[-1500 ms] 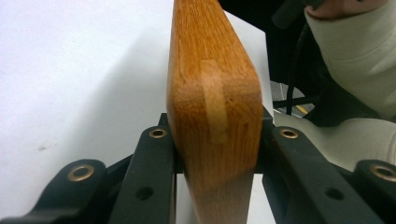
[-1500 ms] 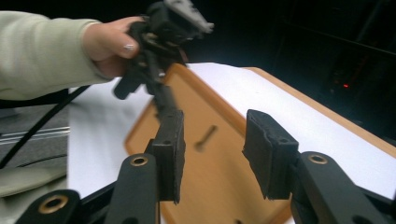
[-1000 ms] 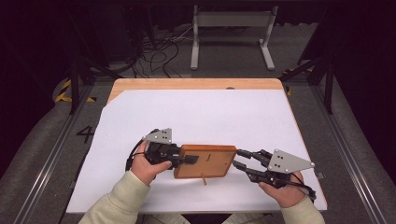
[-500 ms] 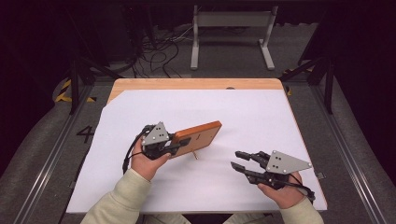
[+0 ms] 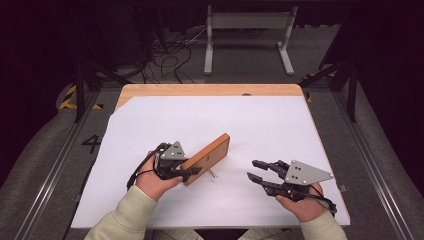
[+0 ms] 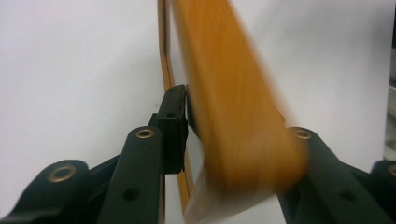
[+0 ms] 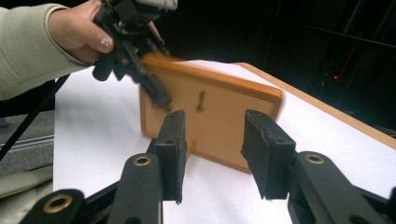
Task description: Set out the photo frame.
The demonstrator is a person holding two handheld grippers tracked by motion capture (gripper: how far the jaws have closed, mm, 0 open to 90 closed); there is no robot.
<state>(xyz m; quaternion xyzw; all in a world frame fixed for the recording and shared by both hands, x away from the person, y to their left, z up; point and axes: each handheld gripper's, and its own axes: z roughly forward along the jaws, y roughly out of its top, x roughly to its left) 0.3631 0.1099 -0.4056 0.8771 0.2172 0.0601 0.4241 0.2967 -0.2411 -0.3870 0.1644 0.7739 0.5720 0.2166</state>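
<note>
A wooden picture frame (image 5: pixel 207 157) stands tilted on its long edge on the white sheet, its back with a small peg (image 7: pixel 201 101) facing my right gripper. My left gripper (image 5: pixel 192 171) is shut on the frame's near end; the orange wood (image 6: pixel 229 107) sits blurred between its jaws. My right gripper (image 5: pixel 254 170) stands open a short way to the right of the frame, jaws apart with nothing between them (image 7: pixel 212 154). A small brass pin (image 5: pixel 214 175) pokes out below the frame.
A white sheet (image 5: pixel 260 120) covers most of a wooden table (image 5: pixel 210 90). Beyond the far edge lie cables (image 5: pixel 170 50) and a grey metal stand (image 5: pixel 250 30) on the floor. Rails (image 5: pixel 45 175) run along both sides.
The frame lay flat between both grippers a second ago. My left gripper has lifted and turned it up onto its edge, angled away, while my right gripper has let go and stays open.
</note>
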